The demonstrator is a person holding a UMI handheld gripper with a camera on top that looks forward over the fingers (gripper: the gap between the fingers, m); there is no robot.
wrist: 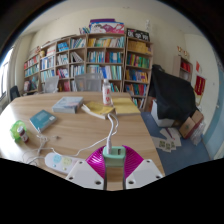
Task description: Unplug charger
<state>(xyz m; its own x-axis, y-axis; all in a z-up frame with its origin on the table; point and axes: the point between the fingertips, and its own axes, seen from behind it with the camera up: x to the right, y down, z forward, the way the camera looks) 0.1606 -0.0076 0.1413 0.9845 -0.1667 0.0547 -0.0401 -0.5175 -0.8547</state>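
Observation:
A mint-green charger (114, 152) sits between my two fingers, with the magenta pads touching it on both sides. My gripper (114, 162) is shut on it, just above the wooden table (140, 135). Its white cable (109, 126) runs up from the charger's top and curves away left across the table. No socket or power strip shows under the charger; the table's wood shows in the gap below it.
A white device with cables (60, 160) lies left of the fingers. On the table are a blue book (42, 120), a grey book (68, 103), a yellow book (122, 104) and a pale bottle (107, 92). Bookshelves (90, 60) line the back wall. A dark chair (175, 95) stands to the right.

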